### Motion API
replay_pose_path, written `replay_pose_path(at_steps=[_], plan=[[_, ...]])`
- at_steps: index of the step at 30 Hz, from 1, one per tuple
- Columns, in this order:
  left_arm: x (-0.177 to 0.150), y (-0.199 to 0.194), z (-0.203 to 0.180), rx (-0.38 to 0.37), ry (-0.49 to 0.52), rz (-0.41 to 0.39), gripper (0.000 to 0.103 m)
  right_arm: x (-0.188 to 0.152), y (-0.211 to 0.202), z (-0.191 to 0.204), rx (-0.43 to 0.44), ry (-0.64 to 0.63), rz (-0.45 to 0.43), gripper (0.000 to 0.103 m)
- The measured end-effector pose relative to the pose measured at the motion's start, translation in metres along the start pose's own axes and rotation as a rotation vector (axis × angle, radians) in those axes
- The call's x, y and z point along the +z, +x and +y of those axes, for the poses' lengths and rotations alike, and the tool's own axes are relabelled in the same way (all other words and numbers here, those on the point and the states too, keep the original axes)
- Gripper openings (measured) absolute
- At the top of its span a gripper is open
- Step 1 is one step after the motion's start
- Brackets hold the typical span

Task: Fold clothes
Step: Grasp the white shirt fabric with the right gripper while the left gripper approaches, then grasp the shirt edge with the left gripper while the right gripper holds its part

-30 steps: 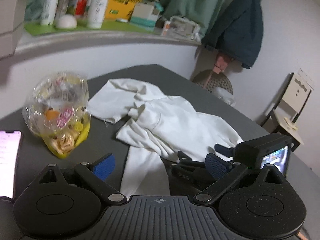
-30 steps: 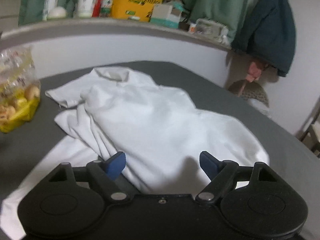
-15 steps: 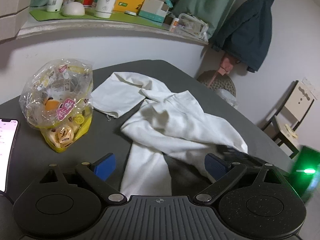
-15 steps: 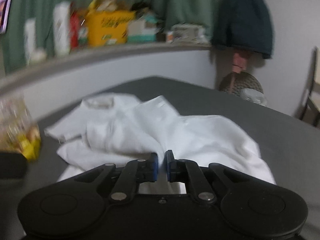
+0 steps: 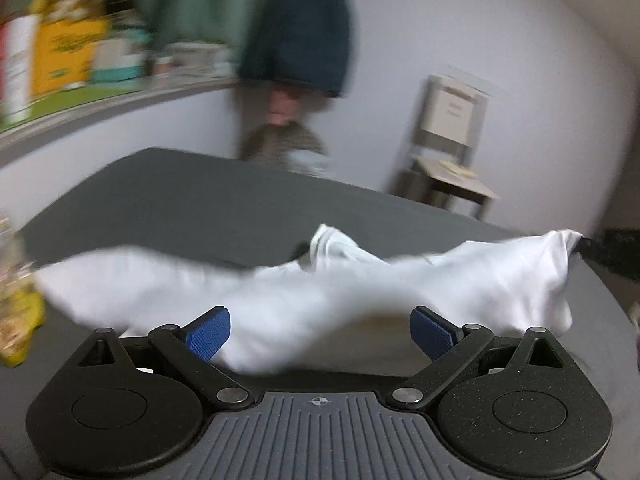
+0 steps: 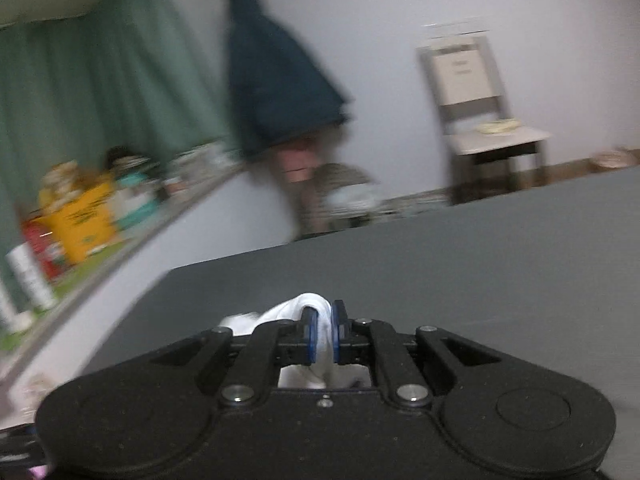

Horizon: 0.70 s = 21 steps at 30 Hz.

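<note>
The dark grey bench (image 5: 208, 200) fills the lower half of both views, and more bare surface shows on it than half a second ago, when the cloth lay bunched across its middle. The white garment (image 5: 460, 284) is now drawn out into a long band running from the left side of the bench to the right, its right end lifted and pulled to a point at the edge of the left wrist view; a second ago it was a loose crumpled heap. Both views are blurred, and the background has swung: the dark coat (image 6: 276, 68) on the wall and the chair (image 6: 476, 116) now sit near the middle of the frames, while the cluttered shelf (image 6: 80, 220) has slid off to the left. The snack bag (image 5: 16, 320), which stood in plain sight at the left before, is only a sliver at the left edge.

The right claw (image 6: 323, 336) is pinched tight on a fold of the white garment, cloth bulging out above and below its blue pads (image 6: 308, 336); it was wide apart a second ago and already closed half a second ago. The left claw (image 5: 320, 334) stands wide apart as before, gripping nothing, with the stretched garment lying just ahead of its blue pads (image 5: 208, 334).
</note>
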<state>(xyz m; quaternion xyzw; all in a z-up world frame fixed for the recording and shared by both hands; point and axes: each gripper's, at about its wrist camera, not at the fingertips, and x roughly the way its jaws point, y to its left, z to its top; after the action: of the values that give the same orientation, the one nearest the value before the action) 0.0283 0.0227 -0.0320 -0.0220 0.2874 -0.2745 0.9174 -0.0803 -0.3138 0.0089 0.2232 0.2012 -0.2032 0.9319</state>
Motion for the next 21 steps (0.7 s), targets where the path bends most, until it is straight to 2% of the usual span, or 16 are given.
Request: replay_pose_path(at_steps=[2, 4, 7, 9, 13, 14, 15, 17, 19, 21], plan=[[-0.003, -0.002, -0.025, -0.083, 0.091, -0.009, 0.098, 0.004, 0.005, -0.031, -0.034, 0.039, 0.025, 0.008], [-0.012, -0.005, -0.056, -0.156, 0.237, -0.018, 0.098, 0.001, 0.018, -0.052, -0.049, 0.055, 0.076, 0.008], [-0.024, -0.01, -0.104, -0.264, 0.456, -0.031, 0.101, -0.01, 0.029, -0.071, -0.018, 0.099, 0.102, 0.01], [-0.036, -0.007, -0.143, -0.26, 0.59, -0.046, 0.103, -0.012, 0.034, -0.079, 0.019, 0.132, 0.103, 0.012], [-0.062, 0.014, -0.21, -0.215, 0.795, -0.075, 0.103, -0.007, 0.038, -0.088, 0.097, 0.173, 0.11, 0.016], [-0.071, 0.018, -0.219, -0.195, 0.86, -0.095, 0.103, -0.005, 0.039, -0.092, 0.111, 0.18, 0.118, 0.032], [-0.08, 0.021, -0.228, -0.175, 0.925, -0.115, 0.103, -0.004, 0.037, -0.099, 0.115, 0.196, 0.127, 0.063], [-0.098, 0.03, -0.246, -0.147, 1.06, -0.141, 0.103, -0.005, 0.037, -0.115, 0.119, 0.251, 0.123, 0.093], [-0.113, 0.04, -0.258, -0.147, 1.175, -0.122, 0.1, -0.006, 0.038, -0.131, 0.116, 0.303, 0.136, 0.094], [-0.121, 0.054, -0.265, -0.14, 1.231, -0.043, 0.08, -0.006, 0.042, -0.148, 0.11, 0.346, 0.172, 0.094]])
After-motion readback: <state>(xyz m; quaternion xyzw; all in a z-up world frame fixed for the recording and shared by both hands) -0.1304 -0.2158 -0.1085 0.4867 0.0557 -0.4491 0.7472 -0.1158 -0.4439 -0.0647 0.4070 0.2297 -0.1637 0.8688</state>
